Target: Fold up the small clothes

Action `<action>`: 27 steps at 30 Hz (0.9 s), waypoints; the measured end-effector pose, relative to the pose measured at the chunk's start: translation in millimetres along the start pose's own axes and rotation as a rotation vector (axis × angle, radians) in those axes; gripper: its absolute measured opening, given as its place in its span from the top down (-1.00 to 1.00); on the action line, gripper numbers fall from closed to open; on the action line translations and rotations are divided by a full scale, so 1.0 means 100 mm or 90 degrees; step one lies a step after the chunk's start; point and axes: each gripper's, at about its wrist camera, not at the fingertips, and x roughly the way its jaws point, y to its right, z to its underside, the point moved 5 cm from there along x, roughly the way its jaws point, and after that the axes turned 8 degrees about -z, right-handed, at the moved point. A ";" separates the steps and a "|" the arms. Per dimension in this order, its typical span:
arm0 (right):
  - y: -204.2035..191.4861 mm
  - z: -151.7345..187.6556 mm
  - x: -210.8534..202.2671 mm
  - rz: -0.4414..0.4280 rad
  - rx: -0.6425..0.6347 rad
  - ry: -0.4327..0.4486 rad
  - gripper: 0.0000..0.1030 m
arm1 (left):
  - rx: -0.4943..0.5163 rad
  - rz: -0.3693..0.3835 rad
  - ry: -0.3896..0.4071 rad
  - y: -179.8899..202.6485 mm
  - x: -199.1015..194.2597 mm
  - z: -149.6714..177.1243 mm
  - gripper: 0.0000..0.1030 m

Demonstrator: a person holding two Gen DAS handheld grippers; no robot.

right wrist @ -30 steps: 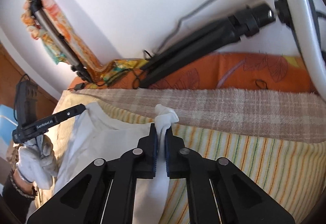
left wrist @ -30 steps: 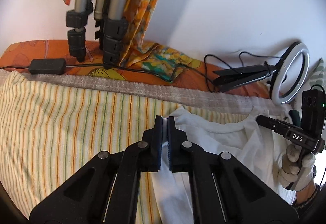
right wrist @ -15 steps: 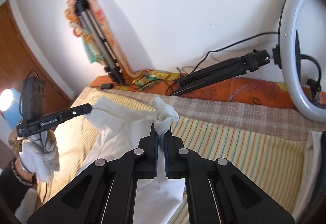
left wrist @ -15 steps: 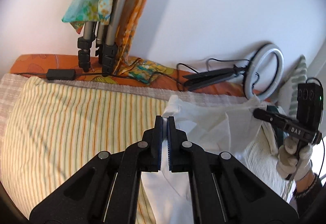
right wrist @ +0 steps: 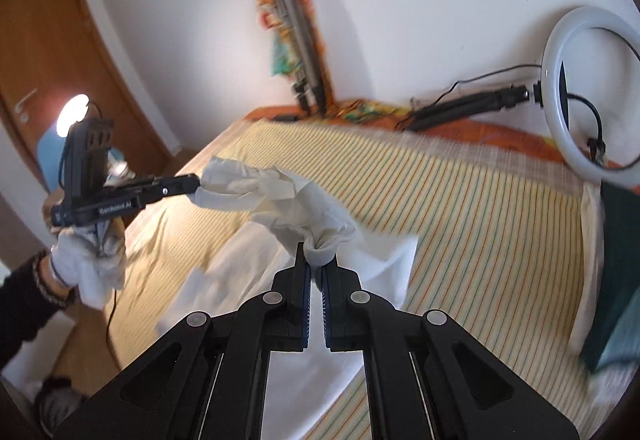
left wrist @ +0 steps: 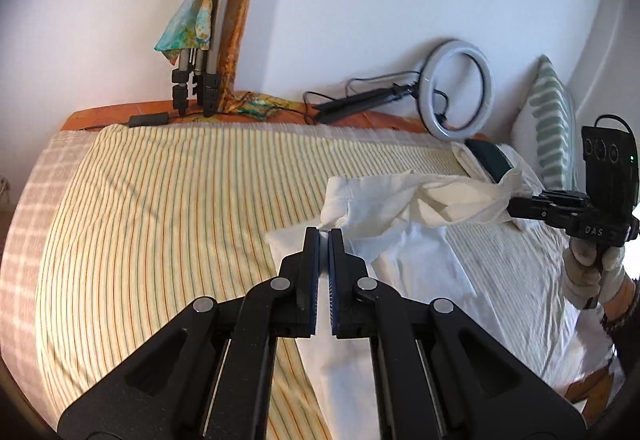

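Observation:
A white garment (left wrist: 400, 200) is held up over the striped bedspread (left wrist: 160, 220), stretched between my two grippers while its lower part still lies on the bed. My left gripper (left wrist: 324, 236) is shut on one upper corner of it. In the right wrist view the left gripper (right wrist: 197, 184) shows at the left in a gloved hand, pinching that corner. My right gripper (right wrist: 316, 260) is shut on a bunched fold of the white garment (right wrist: 280, 184). From the left wrist view the right gripper (left wrist: 512, 206) appears at the right edge, gripping the cloth.
A tripod (left wrist: 208, 60) draped with colourful cloth leans on the wall behind the bed. A ring light (left wrist: 458, 88) on its stand lies at the far edge. A striped pillow (left wrist: 552, 128) and a dark green folded item (right wrist: 616, 260) sit to the right. A wooden door (right wrist: 52, 60) stands at the left.
Both grippers have drawn back from the bed's far edge and risen, carrying the garment's top edge with them. The cloth now hangs folded over between them.

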 end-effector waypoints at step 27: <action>-0.39 1.50 -0.53 0.033 0.058 -0.010 0.07 | -0.177 0.068 -0.091 -0.35 -0.72 1.30 0.10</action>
